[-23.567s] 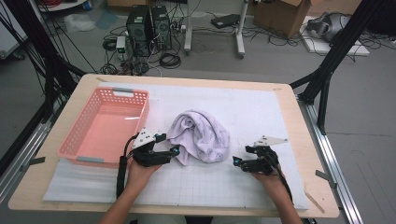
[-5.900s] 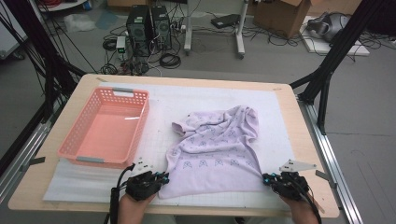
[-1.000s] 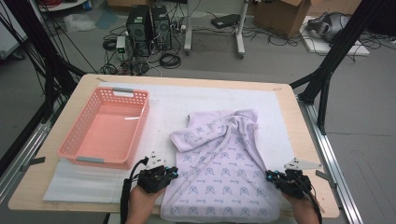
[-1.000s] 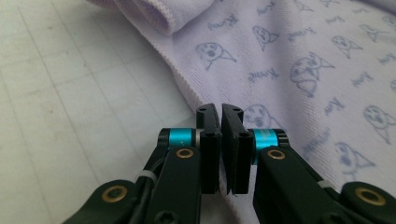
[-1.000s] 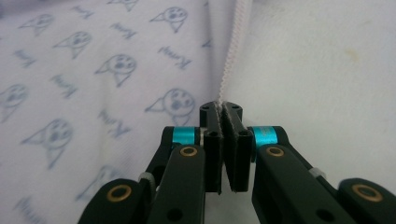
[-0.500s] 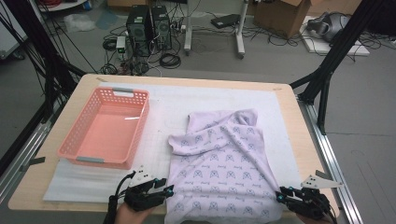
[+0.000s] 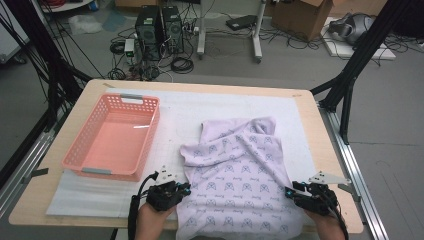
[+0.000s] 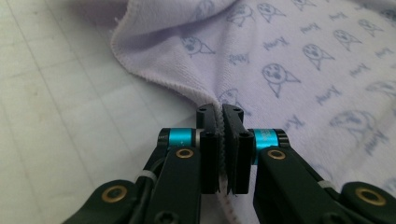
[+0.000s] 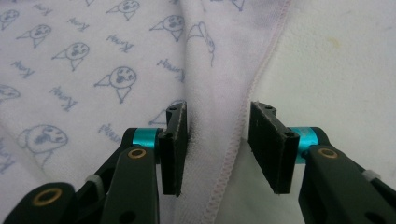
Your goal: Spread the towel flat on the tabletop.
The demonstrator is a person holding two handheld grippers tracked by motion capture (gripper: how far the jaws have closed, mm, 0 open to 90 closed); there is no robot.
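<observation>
1. The left tool is clenched on the hem of the cloth at its near left edge.
2. The right tool is released; its jaws have just been opening, and the cloth's right hem lies loose between them.
3. The cloth lies spread on the surface, mostly flat, with its far end rumpled.
4. Judgement: spreading is nearly done; folding, or placing in the basket, is left.
</observation>
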